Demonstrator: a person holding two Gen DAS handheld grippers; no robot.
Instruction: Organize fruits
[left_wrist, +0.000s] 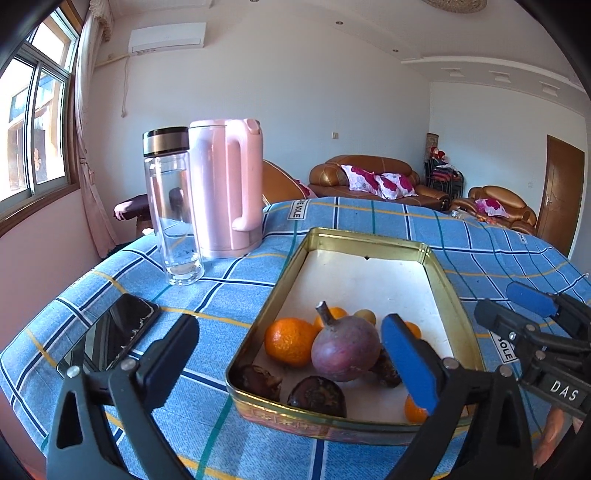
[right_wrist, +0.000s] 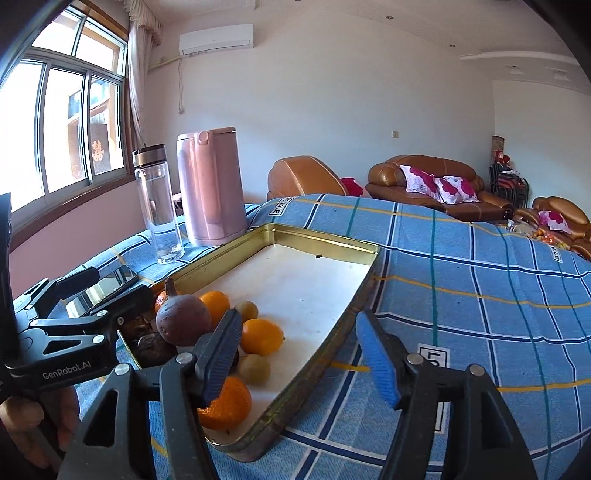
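Note:
A gold-rimmed tin tray lies on the blue checked tablecloth. At its near end lie a purple round fruit with a stem, oranges, small yellow-green fruits and dark wrinkled fruits. My left gripper stands wide open above that end of the tray, holding nothing. My right gripper is open and empty over the tray's right rim, with its left finger above an orange. It also shows at the right edge of the left wrist view.
A pink kettle and a clear bottle stand at the table's far left. A dark phone lies left of the tray. Bare tablecloth stretches right of the tray. Brown sofas stand beyond the table.

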